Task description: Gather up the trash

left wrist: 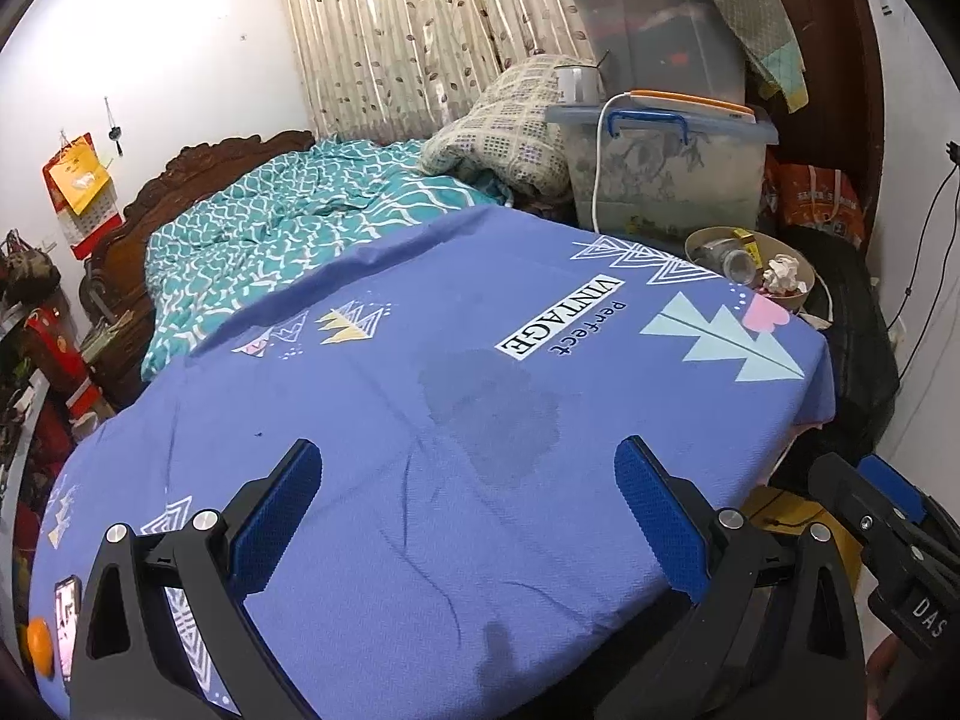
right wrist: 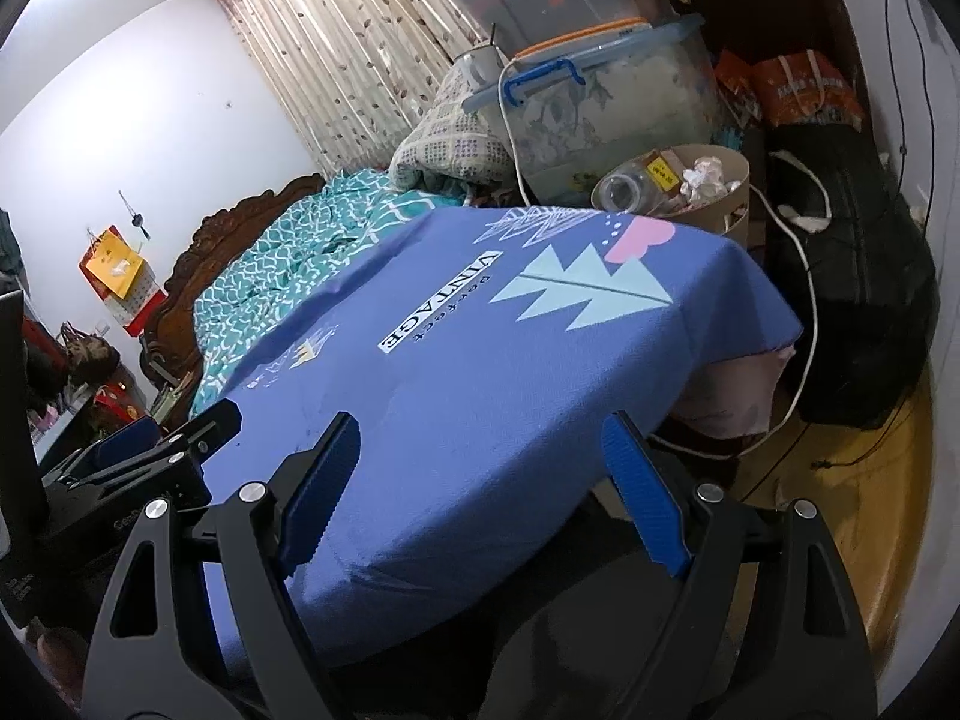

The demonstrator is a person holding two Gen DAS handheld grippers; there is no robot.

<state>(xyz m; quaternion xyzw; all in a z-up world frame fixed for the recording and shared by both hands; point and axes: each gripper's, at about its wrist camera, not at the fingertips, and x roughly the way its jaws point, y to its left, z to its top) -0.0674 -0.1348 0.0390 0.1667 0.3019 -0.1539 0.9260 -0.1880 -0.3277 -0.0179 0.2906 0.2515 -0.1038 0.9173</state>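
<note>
Hovering over blue tablecloth point(left wrist: 420, 420), left gripper point(left wrist: 468, 504) and right gripper point(right wrist: 480, 480) both gaping wide, empty. Trash bin point(left wrist: 801, 294) sitting beyond far right table corner, holding bottle point(left wrist: 735, 261), crumpled tissue point(left wrist: 783, 273).

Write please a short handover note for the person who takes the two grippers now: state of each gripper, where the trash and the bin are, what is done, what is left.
Left gripper: open, empty, above the near part of the blue tablecloth.
Right gripper: open, empty, over the near right edge of the same cloth.
Trash bin: a round tan container beyond the far right corner of the table. It already holds a clear plastic bottle and crumpled paper.
Done: no loose trash shows on the cloth; only a dark stain.
Left: an orange and a phone lie at the near left edge; probably not trash. Check there.
</note>
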